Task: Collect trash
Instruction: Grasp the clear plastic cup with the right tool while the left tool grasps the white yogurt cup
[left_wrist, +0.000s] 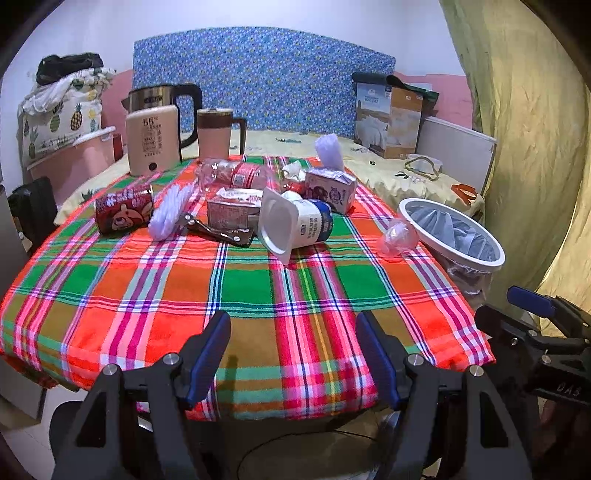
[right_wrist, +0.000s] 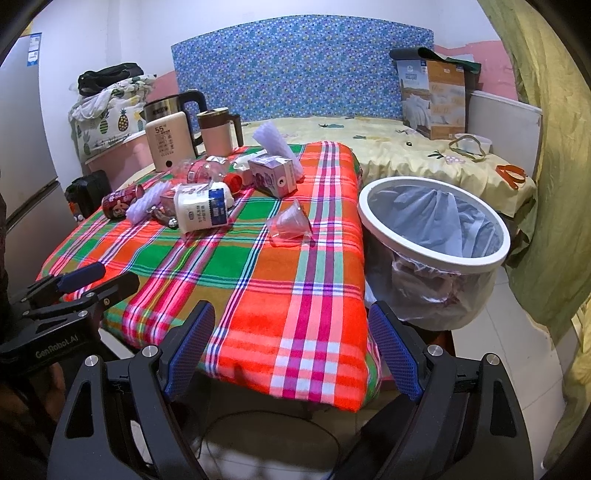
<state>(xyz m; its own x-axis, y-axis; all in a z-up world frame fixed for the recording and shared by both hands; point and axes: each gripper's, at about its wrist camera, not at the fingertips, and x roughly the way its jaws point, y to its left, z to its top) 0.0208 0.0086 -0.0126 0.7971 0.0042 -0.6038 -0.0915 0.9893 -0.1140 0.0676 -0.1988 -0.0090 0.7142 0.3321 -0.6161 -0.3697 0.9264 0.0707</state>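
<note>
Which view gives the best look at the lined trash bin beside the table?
The right wrist view: the trash bin sits large, with its whole white rim, the liner inside and its wall showing. In the left wrist view the bin is smaller and tilted near the right edge, its lower body mostly hidden behind the table.

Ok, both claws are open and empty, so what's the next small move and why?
Probably reach the right claw forward to the crumpled clear plastic cup. It lies alone on the plaid cloth, nearest the lined bin, while the other trash sits clustered farther back.
</note>
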